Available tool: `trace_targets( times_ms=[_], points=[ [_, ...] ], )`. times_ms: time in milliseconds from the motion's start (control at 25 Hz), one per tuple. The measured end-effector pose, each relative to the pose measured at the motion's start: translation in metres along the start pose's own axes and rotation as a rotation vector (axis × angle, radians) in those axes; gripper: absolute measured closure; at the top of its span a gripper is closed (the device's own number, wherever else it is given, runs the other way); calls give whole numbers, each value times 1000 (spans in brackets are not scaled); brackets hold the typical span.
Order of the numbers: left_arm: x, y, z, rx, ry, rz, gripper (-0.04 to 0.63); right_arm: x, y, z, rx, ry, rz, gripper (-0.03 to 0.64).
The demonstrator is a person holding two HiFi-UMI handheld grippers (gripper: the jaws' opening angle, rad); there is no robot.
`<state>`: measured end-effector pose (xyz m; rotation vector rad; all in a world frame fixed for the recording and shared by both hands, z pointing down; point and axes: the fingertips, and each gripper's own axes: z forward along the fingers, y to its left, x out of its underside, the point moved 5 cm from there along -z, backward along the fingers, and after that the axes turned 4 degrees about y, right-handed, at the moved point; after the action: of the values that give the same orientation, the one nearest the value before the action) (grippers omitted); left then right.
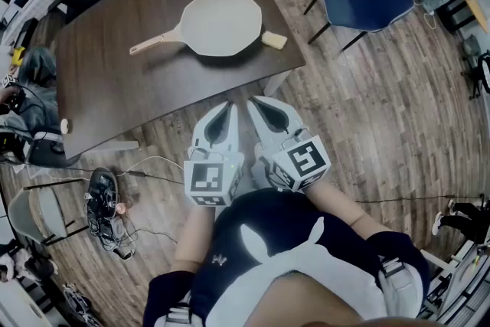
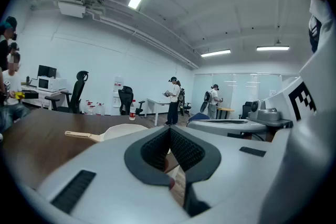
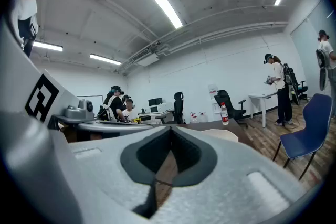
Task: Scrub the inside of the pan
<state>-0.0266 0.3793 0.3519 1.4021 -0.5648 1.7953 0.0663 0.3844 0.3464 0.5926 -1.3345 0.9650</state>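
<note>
The scrubbing looked not yet begun. In the head view the cream pan lay at upper centre on the dark table, its handle pointing left. A yellow sponge sat just beside its right rim, untouched. At lower centre the left gripper and right gripper hung side by side, short of the table edge. Only the gripper views showed each pair of ribbed pads pressed together on nothing. Only the head view showed the sponge; the gripper views caught just the pan's rim.

The pan looks matt and smooth, the table dark wood-grained.
</note>
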Motion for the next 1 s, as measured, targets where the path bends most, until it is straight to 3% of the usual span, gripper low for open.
trace_targets(
  times_ms=[280, 600, 1000],
  points=[
    [-9, -1, 18, -18, -4, 8, 592, 3, -23, 6, 29, 25, 7, 618],
    [-21, -11, 41, -61, -13, 12, 592, -8, -46, 7, -33, 11, -25, 618],
    [-18, -21, 71, -135, -9, -25, 592, -2, -90, 12, -64, 76, -46, 617]
  ],
)
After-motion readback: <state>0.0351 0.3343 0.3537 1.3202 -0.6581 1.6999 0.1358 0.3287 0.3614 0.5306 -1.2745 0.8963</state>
